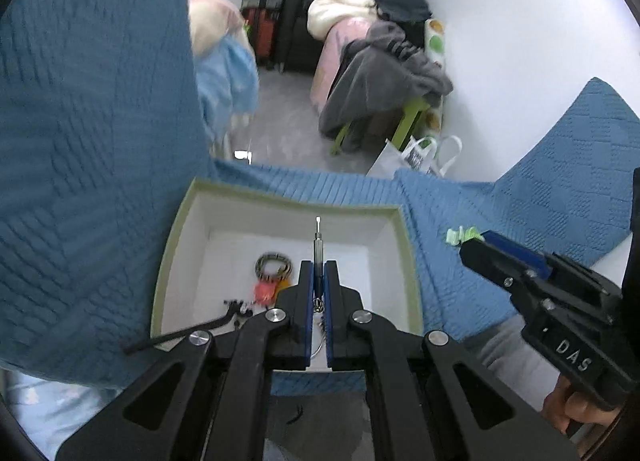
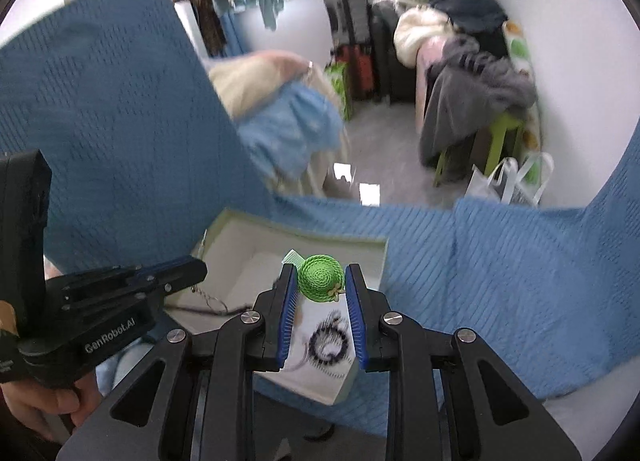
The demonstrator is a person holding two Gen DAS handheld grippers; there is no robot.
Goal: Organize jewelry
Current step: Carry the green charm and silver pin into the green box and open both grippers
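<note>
We see a slim silver pin [image 1: 317, 249] with a flattened tip and a small chain at its lower end, pinched between the pressed-together fingers of our left gripper [image 1: 319, 273] above the open white box [image 1: 404, 229] on the blue blanket [image 1: 100, 141]. Inside the box lie a coiled bracelet [image 1: 274, 264] and an orange charm [image 1: 265, 292]. Our right gripper [image 2: 321, 281] clamps a green woven hat-shaped clip [image 2: 321, 279] over the box [image 2: 376, 257].
</note>
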